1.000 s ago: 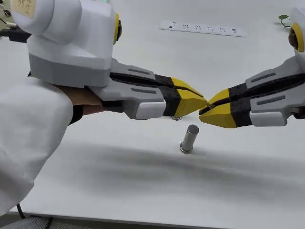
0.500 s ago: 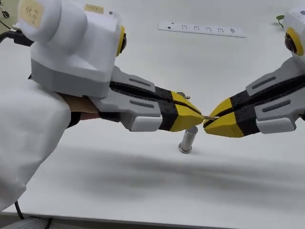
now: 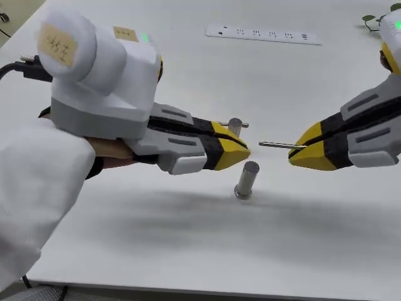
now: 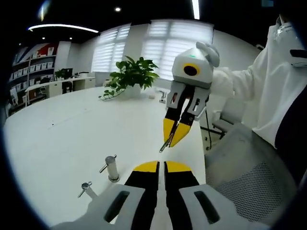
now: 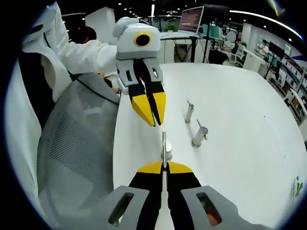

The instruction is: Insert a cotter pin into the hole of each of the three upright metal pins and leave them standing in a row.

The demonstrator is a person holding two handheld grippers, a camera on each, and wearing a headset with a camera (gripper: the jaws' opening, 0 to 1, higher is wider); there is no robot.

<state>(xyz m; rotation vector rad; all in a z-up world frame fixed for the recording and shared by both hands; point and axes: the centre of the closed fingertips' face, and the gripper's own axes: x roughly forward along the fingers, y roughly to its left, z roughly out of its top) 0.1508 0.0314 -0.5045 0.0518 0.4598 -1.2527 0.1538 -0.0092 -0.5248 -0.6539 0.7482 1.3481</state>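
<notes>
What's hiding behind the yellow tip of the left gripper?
An upright metal pin with a cotter pin through its top peeks over the left gripper. Its lower part and base are covered by the gripper.

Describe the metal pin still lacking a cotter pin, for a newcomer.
On the white table, look just below the gap between left gripper and right gripper. That upright metal pin has a bare top; the pin behind it carries a cotter pin.
</notes>
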